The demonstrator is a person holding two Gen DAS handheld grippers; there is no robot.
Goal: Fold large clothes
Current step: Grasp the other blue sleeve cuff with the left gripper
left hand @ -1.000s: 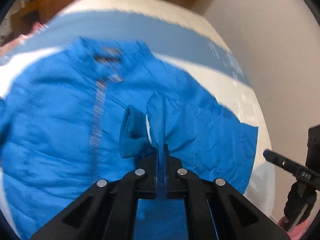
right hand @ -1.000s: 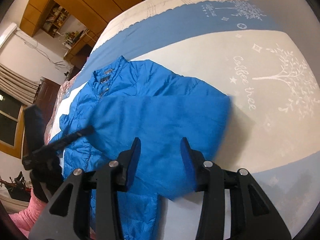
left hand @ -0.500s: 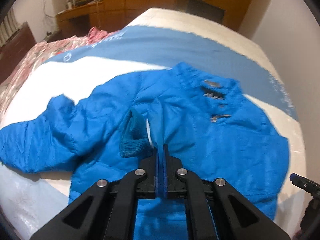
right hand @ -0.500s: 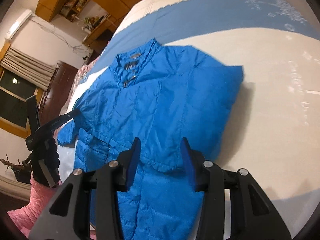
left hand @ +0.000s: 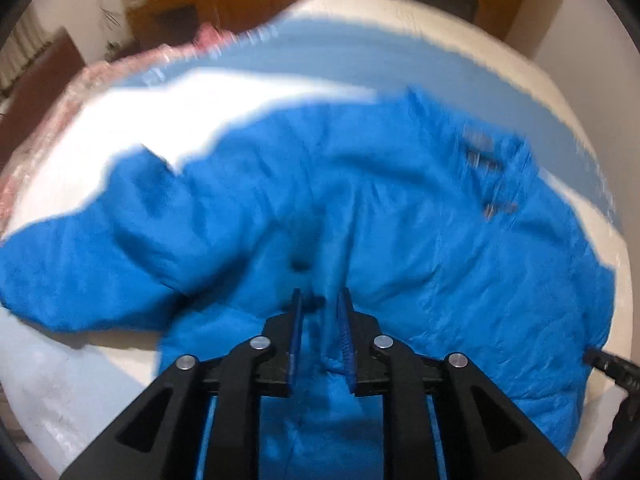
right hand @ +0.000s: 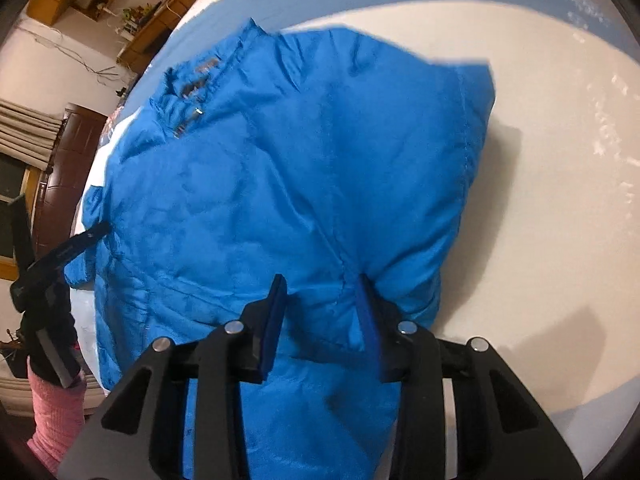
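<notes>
A bright blue padded jacket [left hand: 400, 220] lies front-up on the bed, collar [left hand: 480, 152] at the far right, one sleeve [left hand: 80, 264] spread out to the left. My left gripper [left hand: 320, 312] hovers low over the jacket's middle. Its jaws are opening, and a slack fold of blue fabric stands in the narrow gap, no longer pinched. In the right wrist view the jacket [right hand: 280, 160] has its right side folded inward. My right gripper [right hand: 322, 304] sits over that folded edge, jaws closing with fabric between the pads, which do not press on it.
The bed sheet [right hand: 560, 200] is white with blue bands. Pink bedding [left hand: 48, 120] lies at the far left edge, wooden cabinets [left hand: 172, 20] beyond. A pink sleeve [right hand: 52, 412] and the left gripper's tip [right hand: 80, 240] show at the left of the right wrist view.
My left gripper carried the pinched sleeve cuff across the jacket, then parted its jaws, and the cuff dropped from view. My right gripper came down close to the folded edge.
</notes>
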